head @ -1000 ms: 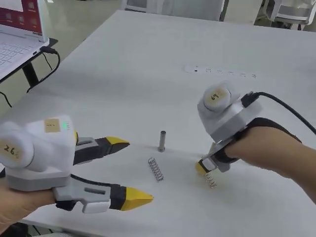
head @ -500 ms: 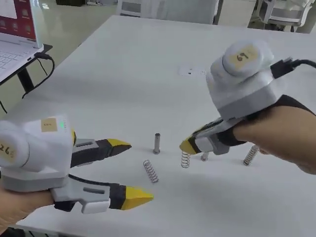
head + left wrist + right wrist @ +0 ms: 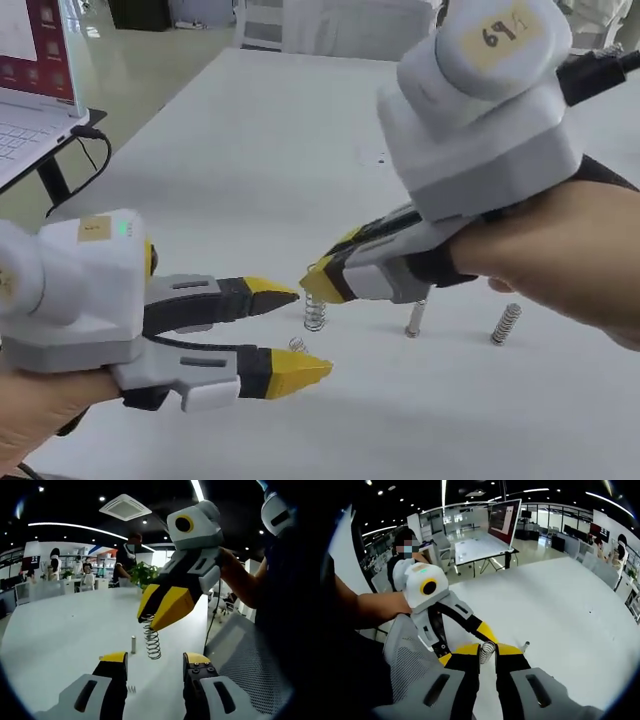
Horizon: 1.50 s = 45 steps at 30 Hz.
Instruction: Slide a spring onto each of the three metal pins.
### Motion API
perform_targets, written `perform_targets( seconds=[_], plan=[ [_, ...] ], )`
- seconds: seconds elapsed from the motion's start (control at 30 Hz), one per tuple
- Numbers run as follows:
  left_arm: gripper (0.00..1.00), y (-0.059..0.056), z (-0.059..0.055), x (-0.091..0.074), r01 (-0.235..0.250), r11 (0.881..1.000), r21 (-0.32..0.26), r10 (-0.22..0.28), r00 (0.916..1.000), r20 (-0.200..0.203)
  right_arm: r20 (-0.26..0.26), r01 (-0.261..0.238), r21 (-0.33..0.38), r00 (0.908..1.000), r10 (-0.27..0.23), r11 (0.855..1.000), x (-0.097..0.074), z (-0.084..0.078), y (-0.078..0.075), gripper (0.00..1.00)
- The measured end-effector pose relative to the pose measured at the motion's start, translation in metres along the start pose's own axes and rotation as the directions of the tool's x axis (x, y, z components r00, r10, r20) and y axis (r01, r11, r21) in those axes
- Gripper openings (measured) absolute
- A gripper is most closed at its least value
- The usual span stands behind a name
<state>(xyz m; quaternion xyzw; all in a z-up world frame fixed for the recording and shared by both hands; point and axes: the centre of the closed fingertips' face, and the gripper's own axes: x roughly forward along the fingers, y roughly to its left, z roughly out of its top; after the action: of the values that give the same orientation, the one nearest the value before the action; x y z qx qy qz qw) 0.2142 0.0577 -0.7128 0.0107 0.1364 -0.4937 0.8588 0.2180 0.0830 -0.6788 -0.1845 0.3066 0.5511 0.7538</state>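
Hanging from clamped tips of right tool [image 3: 318, 285], spring [image 3: 151, 641] now raised clear of tabletop [image 3: 250, 150]; a second ago it was still pinched at surface. Since then carried leftward, brought close to left tool [image 3: 312, 330], which is held wide, nothing gripped. Bare pin [image 3: 133, 644] seen upright just beyond. Pickup judged done; threading onto pin not yet begun. Second spring [image 3: 131, 689] left lying on tabletop.

Your right gripper [image 3: 318, 284]: top sticker [image 3: 505, 35] reads "69", mark after it unclear. Left gripper [image 3: 306, 331] tag [image 3: 95, 228]: illegible. Laptop [image 3: 30, 70] screen text too small.
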Motion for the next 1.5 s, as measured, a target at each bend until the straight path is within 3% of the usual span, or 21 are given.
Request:
perform_targets(
  seconds=[0.17,0.3,0.43,0.53,0.77,0.93,1.03,1.27,1.5],
  plan=[
    [0.26,-0.006,0.011,0.001,0.02,1.0,0.019,-0.02,0.9993,0.03,0.016,-0.019,-0.013,0.9997,0.019,1.0,0.001,0.004,0.007,0.09],
    [0.05,-0.007,0.01,0.001,0.022,0.996,0.083,-0.023,0.9997,0.012,0.006,-0.024,-0.019,0.9997,0.024,1.0,0.0,0.002,0.01,0.09],
    [0.04,-0.005,0.009,0.002,0.019,0.991,0.134,-0.019,0.9998,0.002,-0.01,-0.027,-0.038,0.9996,0.026,0.999,-0.002,0.0,0.011,0.08],
    [0.03,-0.004,0.006,0.003,0.016,0.98,0.197,-0.011,0.9996,-0.026,-0.062,-0.04,-0.07,0.9974,0.036,0.997,-0.005,-0.009,0.012,0.08],
    [0.03,-0.014,0.001,0.011,0.059,0.966,0.251,-0.043,0.9968,-0.068,-0.155,-0.067,-0.129,0.9869,0.047,0.989,-0.009,-0.021,0.018,0.07],
    [0.03,-0.014,-0.001,0.014,0.066,0.967,0.245,-0.05,0.9961,-0.072,-0.177,-0.075,-0.137,0.9829,0.05,0.988,-0.01,-0.023,0.016,0.07],
    [0.14,-0.011,-0.006,0.014,0.07,0.972,0.224,-0.05,0.9945,-0.092,-0.182,-0.072,-0.142,0.9822,0.045,0.987,-0.012,-0.022,0.014,0.07],
    [0.25,0.001,-0.017,0.004,0.028,0.987,0.159,-0.014,0.9961,-0.087,-0.209,-0.017,-0.139,0.9778,-0.012,0.99,-0.024,-0.027,-0.02,0.07],
    [0.38,0.016,-0.03,-0.011,-0.044,0.995,0.086,0.051,0.9958,-0.076,-0.249,0.088,-0.102,0.9621,-0.112,0.991,-0.041,-0.039,-0.076,0.07]
  ],
)
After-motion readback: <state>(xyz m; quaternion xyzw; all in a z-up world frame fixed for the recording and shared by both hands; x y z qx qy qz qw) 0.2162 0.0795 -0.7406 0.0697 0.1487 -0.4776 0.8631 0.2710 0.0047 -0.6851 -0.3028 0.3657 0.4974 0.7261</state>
